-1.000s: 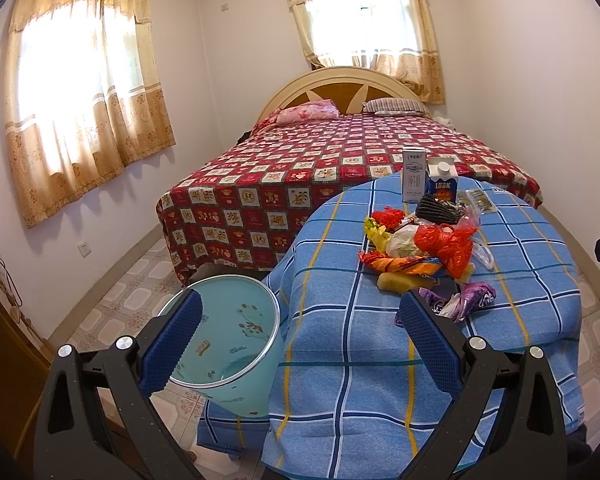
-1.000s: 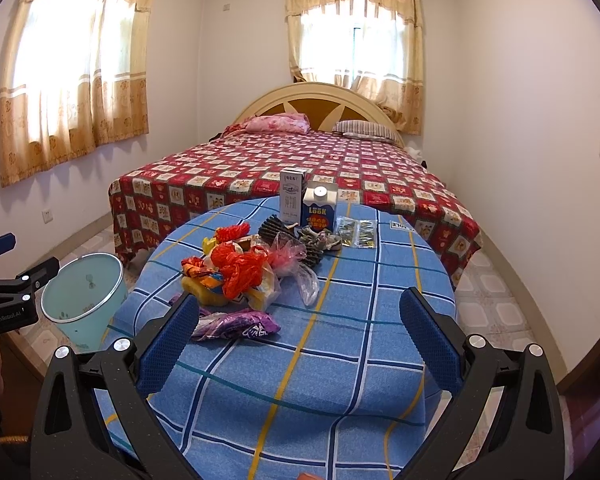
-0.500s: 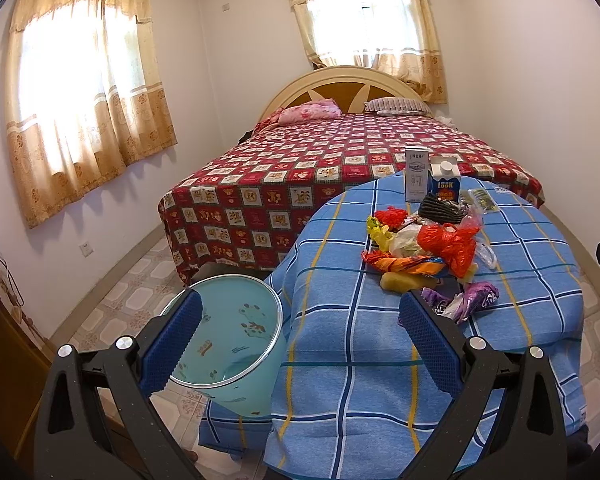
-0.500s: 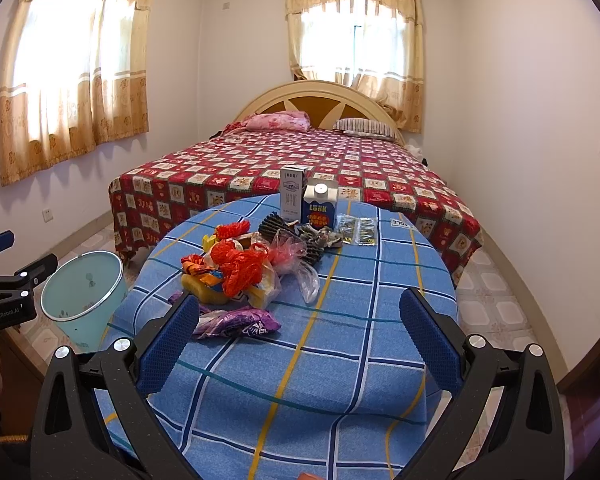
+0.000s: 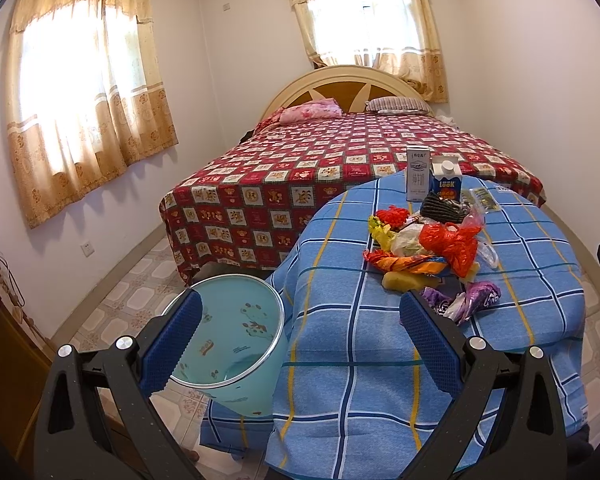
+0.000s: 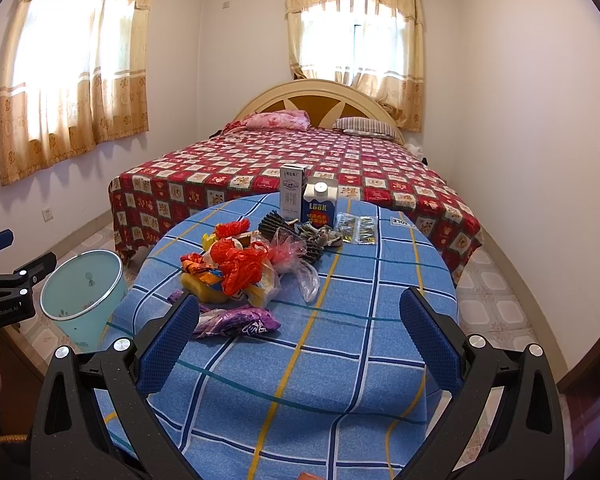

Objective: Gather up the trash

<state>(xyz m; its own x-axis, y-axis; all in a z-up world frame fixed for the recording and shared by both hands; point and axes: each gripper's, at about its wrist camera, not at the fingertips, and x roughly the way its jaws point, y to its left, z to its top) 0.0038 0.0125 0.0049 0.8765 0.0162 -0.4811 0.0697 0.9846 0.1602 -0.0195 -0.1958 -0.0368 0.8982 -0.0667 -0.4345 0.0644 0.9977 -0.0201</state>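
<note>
Heap of crumpled trash (image 6: 240, 268) mid-counter (image 6: 340, 360), just ahead-left of the right tool (image 6: 298, 334), spread wide and empty; pale blue bin (image 5: 228, 344) on the floor beside the counter's left edge, beneath the equally splayed left tool (image 5: 300, 344).

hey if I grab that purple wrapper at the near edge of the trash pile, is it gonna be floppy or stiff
The purple wrapper looks crumpled and glossy, so probably floppy and light. It may be slippery between the fingers. Lying flat on the blue checked tablecloth, it will likely slide rather than roll.
</note>
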